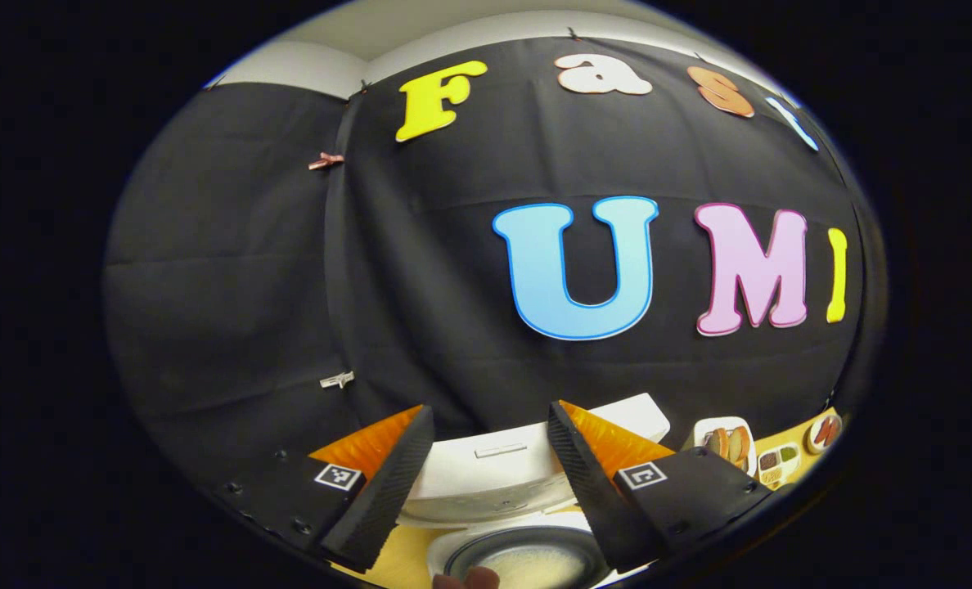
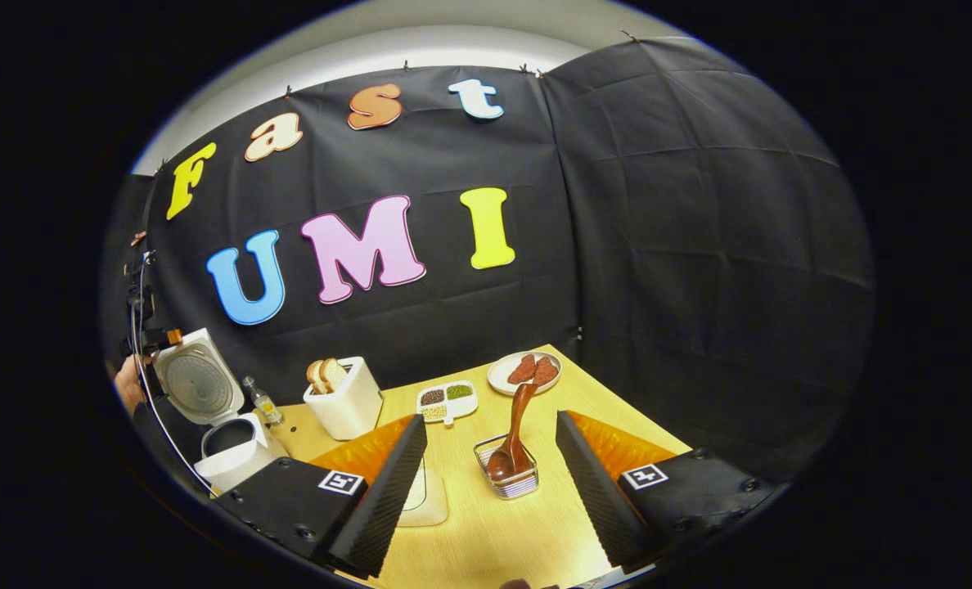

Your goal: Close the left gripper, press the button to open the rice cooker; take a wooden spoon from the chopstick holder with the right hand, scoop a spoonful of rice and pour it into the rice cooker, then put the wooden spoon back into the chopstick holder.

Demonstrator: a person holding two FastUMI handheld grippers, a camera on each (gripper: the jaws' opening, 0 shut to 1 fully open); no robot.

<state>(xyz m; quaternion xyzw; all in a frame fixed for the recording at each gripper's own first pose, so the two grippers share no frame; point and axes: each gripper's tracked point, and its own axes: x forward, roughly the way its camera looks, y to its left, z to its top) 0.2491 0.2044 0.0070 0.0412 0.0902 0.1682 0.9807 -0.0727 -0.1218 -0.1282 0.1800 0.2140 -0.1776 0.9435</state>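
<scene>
While rice cooker [image 2: 216, 409] gapes, right gripper [image 2: 490, 483] wide open, empty.

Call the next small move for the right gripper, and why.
Probably ease the right gripper forward and down to the wooden spoon standing in the chopstick holder. The rice cooker lid is already up, and the gripper's jaws are open with nothing between them, short of the spoon.

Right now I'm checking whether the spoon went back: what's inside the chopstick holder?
The chopstick holder has the wooden spoon inside, bowl down, handle leaning out the top. The spoon covers the holder's bottom, so anything beneath it can't be seen.
</scene>
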